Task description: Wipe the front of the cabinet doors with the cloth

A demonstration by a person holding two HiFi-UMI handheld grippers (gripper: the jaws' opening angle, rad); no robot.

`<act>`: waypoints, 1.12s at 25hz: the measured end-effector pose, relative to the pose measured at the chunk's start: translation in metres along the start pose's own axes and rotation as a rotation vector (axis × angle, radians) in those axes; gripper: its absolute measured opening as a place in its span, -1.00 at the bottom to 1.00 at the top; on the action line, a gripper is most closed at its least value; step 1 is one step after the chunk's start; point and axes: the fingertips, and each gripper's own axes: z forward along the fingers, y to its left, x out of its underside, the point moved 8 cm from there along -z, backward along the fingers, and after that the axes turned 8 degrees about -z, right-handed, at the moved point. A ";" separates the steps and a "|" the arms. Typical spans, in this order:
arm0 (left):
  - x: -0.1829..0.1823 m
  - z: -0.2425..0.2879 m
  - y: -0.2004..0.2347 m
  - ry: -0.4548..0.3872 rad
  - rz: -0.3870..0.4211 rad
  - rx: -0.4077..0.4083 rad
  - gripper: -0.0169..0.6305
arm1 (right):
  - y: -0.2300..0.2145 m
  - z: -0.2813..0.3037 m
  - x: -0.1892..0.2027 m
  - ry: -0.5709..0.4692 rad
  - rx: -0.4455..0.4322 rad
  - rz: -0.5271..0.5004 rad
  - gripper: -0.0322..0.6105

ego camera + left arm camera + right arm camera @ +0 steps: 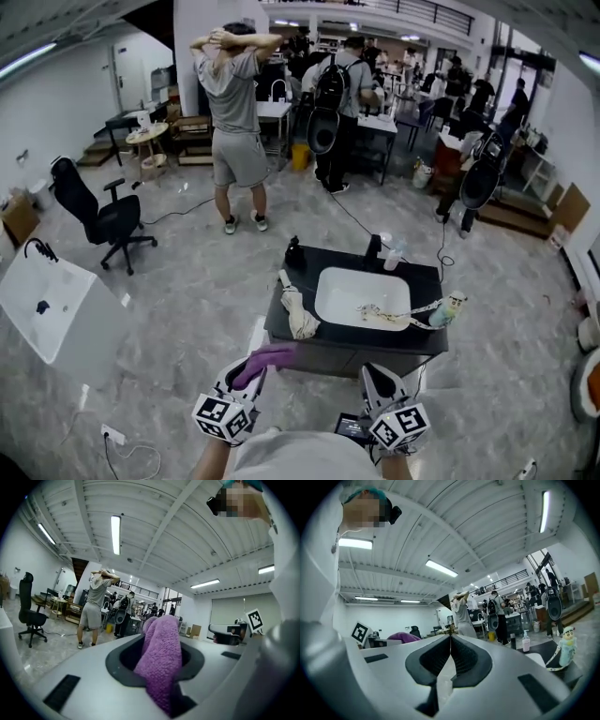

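Observation:
A purple cloth (267,356) sticks out of my left gripper (251,367), which is shut on it, low in the head view. In the left gripper view the cloth (161,658) fills the gap between the jaws and points up. My right gripper (377,377) is held beside it, its jaws pressed together with nothing in them (450,651). Both grippers hover just in front of the dark sink cabinet (356,359). Its black top (427,281) carries a white basin (337,286). The door fronts are almost hidden from above.
On the cabinet top lie a folded whitish umbrella (298,314), a dark bottle (294,253), a pump bottle (394,255), a small figurine (448,309) and a tape. A white sink unit (47,309) stands left. An office chair (103,220) and several people stand beyond.

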 end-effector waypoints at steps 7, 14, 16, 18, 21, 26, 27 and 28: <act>-0.001 0.011 0.037 0.087 -0.002 0.160 -0.66 | 0.057 -0.008 0.013 0.048 0.143 0.005 -0.82; 0.002 0.043 0.008 0.093 -0.030 0.349 -0.66 | 0.083 -0.057 0.017 0.114 0.287 0.039 -0.82; -0.003 0.048 -0.007 0.051 -0.026 0.378 -0.66 | 0.082 -0.064 0.014 0.108 0.293 0.034 -0.82; -0.006 0.046 -0.020 0.023 -0.023 0.382 -0.66 | 0.078 -0.068 0.013 0.095 0.284 0.032 -0.82; 0.004 0.026 -0.037 0.037 -0.032 0.358 -0.66 | 0.077 -0.074 0.013 0.068 0.242 0.018 -0.82; 0.037 -0.029 -0.066 0.155 -0.028 0.269 -0.66 | 0.088 -0.113 0.013 0.032 0.177 0.029 -0.82; 0.040 -0.040 -0.075 0.166 -0.024 0.249 -0.66 | 0.089 -0.123 0.017 0.039 0.171 0.043 -0.82; 0.042 -0.052 -0.084 0.169 -0.014 0.230 -0.66 | 0.091 -0.134 0.023 0.049 0.162 0.062 -0.82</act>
